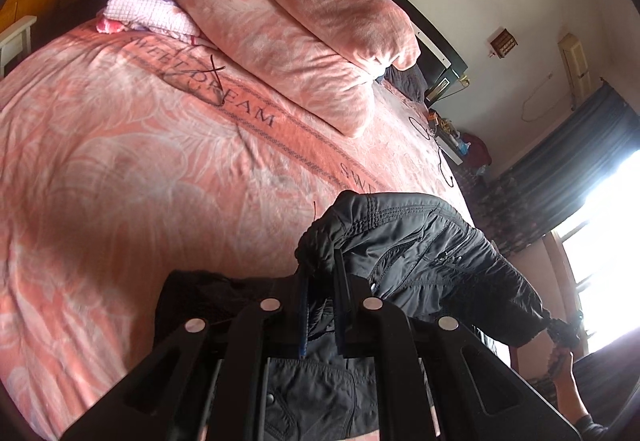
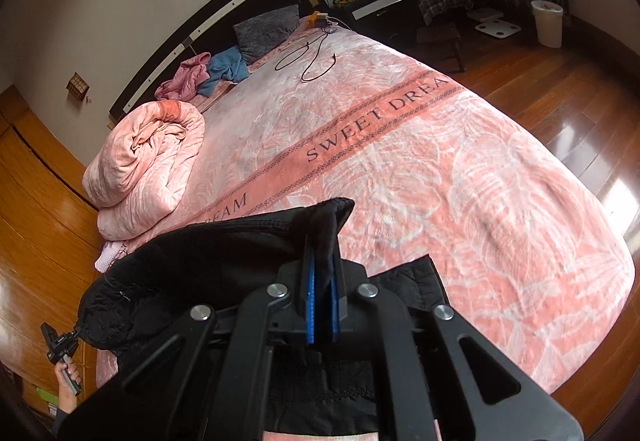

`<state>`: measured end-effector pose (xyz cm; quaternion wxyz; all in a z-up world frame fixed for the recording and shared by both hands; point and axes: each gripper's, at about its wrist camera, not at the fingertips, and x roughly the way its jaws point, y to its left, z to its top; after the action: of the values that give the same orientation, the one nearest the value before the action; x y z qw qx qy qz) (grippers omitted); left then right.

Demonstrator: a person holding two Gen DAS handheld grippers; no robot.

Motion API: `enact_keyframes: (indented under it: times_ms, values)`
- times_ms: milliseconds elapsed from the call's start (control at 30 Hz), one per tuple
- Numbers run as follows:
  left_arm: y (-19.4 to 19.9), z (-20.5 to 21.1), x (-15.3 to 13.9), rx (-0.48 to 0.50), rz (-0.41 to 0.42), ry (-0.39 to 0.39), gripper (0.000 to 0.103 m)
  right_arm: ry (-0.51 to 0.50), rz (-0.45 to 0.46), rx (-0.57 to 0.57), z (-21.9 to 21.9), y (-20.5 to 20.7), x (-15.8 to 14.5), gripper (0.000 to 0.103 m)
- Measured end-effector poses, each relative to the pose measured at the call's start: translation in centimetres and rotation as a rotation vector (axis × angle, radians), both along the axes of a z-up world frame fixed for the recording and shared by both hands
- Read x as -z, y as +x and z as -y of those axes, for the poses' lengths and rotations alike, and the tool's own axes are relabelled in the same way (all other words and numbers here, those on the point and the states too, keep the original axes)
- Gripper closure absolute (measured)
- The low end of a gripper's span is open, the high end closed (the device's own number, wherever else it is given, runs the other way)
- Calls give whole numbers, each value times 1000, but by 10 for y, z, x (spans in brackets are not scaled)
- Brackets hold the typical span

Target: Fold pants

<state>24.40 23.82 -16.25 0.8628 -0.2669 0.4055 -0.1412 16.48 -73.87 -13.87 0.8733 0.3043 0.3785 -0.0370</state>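
Black padded pants (image 1: 420,241) hang between my two grippers above the near edge of a pink bed (image 1: 120,161). My left gripper (image 1: 322,269) is shut on a bunched elastic edge of the pants. My right gripper (image 2: 324,241) is shut on another edge of the pants (image 2: 200,261), with cloth pinched between its blue pads. The rest of the pants droops below both grippers and is partly hidden by them. The left gripper also shows far off in the right wrist view (image 2: 60,345), gripping the pants' other end.
A folded pink quilt (image 2: 148,161) and pillows (image 1: 300,21) lie near the headboard (image 2: 200,29). Loose pink and blue clothes (image 2: 208,75) and a black cable (image 2: 312,61) lie on the bed. A nightstand (image 2: 380,7), bin (image 2: 547,23) and wooden floor (image 2: 560,113) are on the right.
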Motion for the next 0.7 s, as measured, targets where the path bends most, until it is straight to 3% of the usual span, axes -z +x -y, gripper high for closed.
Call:
enact_keyframes:
  times_ms: [467,700]
  values:
    - [-47,-12,28,-6,-4,-42,94,65,-33,98,-4,-68,39,98]
    - [-73,-11,39,19,-6,-8,92,78,-46,135,-7,-96,55,98]
